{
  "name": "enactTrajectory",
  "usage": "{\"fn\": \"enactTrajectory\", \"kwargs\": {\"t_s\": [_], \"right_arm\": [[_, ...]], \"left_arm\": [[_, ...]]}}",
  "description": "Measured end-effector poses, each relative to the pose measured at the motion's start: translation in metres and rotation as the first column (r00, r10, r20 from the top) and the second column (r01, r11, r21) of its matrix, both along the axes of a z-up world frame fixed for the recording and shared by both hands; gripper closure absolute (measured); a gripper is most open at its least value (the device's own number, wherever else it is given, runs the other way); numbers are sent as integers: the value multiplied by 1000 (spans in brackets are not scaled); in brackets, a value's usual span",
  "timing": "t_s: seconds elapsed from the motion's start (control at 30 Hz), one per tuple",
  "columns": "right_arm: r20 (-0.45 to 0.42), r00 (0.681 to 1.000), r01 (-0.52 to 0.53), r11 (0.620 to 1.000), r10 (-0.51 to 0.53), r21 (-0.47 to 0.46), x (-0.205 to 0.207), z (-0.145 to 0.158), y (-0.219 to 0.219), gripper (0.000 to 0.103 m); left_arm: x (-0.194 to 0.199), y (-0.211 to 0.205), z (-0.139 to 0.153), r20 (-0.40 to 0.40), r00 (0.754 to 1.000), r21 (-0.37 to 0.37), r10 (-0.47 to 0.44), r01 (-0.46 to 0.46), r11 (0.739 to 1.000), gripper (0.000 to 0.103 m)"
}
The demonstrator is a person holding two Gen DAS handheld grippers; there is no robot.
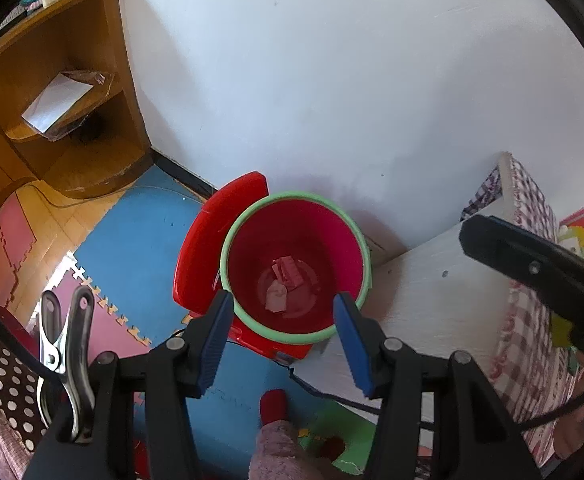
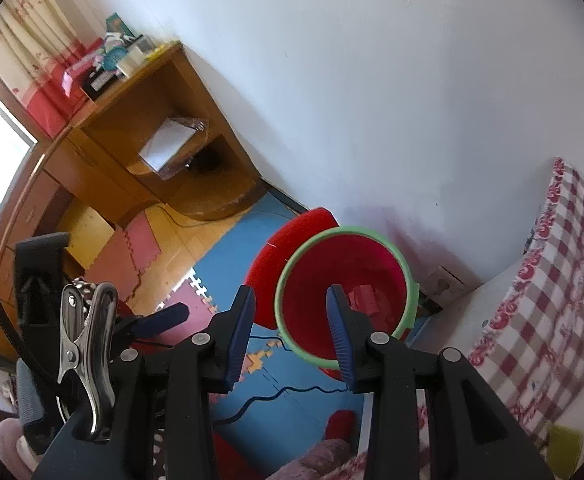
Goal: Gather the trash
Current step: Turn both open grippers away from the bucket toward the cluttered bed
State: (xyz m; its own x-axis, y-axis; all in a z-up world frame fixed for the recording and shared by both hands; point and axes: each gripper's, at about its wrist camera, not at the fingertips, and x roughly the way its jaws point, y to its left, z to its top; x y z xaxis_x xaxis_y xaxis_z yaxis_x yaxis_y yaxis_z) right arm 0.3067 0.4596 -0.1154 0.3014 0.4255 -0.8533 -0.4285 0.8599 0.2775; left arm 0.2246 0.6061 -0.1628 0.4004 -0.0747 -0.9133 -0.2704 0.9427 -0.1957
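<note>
Listing from above the bin [image 1: 295, 266]: paper scraps [image 1: 286, 286] on its floor, light, crushable, best pinched at an edge; I hold left gripper [image 1: 283, 342] and right gripper [image 2: 290, 338] spread, empty.

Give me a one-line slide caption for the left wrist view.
Left gripper open and empty above the red bin, scraps of paper trash lying at its bottom.
</note>
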Motion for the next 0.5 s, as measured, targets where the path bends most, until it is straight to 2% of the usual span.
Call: {"fn": "enactTrajectory", "kwargs": {"t_s": [0.2,0.5], "right_arm": [[45,999,-7,1000,6,27,-21,28,-4,65],[63,997,-46,996,41,81,-61,62,-15,65]], "left_arm": [[-14,-6,19,33,999,15,11,-12,1000,48],[-40,-19,50,63,998,44,15,-17,999,48]]}}
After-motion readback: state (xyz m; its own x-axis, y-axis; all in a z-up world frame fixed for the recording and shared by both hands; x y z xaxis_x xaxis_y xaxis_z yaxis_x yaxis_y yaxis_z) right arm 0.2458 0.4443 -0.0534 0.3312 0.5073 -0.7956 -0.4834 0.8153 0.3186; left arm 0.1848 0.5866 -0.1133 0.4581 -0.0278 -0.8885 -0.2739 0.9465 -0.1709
